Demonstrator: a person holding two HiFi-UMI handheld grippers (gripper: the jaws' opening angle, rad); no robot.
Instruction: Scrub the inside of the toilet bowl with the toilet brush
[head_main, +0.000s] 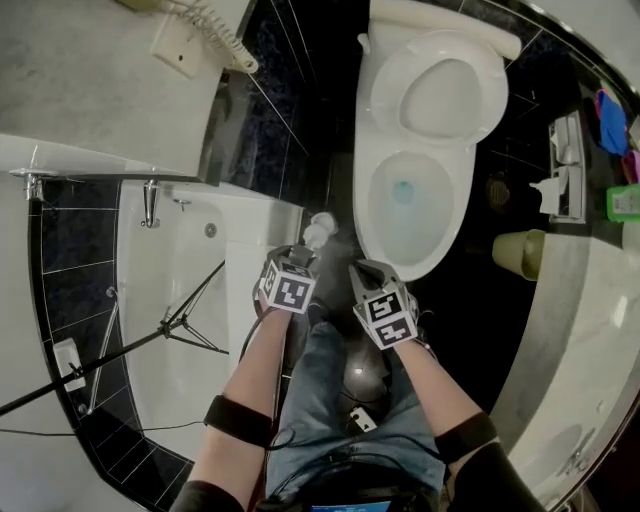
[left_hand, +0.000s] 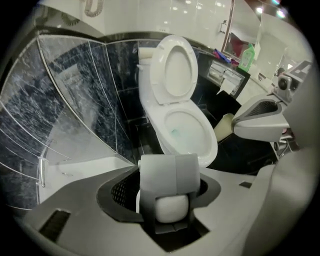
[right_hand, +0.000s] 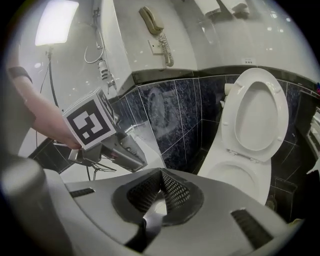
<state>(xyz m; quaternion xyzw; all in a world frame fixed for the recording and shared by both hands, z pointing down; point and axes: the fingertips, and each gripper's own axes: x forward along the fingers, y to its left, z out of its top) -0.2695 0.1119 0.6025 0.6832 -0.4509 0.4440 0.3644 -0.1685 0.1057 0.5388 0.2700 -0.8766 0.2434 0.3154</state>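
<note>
The white toilet (head_main: 428, 150) stands with seat and lid raised; its bowl (head_main: 378, 215) holds a little blue-tinted water. My left gripper (head_main: 312, 250) hangs just left of the bowl's front rim, shut on the white handle of the toilet brush (head_main: 320, 232). In the left gripper view that handle (left_hand: 167, 172) fills the space between the jaws, with the bowl (left_hand: 206, 131) beyond it; the brush head is hidden. My right gripper (head_main: 365, 272) is at the bowl's front edge, shut with nothing held; its meshed pads (right_hand: 172, 189) meet at the tips.
A white bathtub (head_main: 180, 290) with a black tripod (head_main: 170, 325) lies to the left. A beige bin (head_main: 520, 252), a paper holder (head_main: 565, 170) and a counter with bottles (head_main: 625, 200) are on the right. The person's legs stand below the grippers.
</note>
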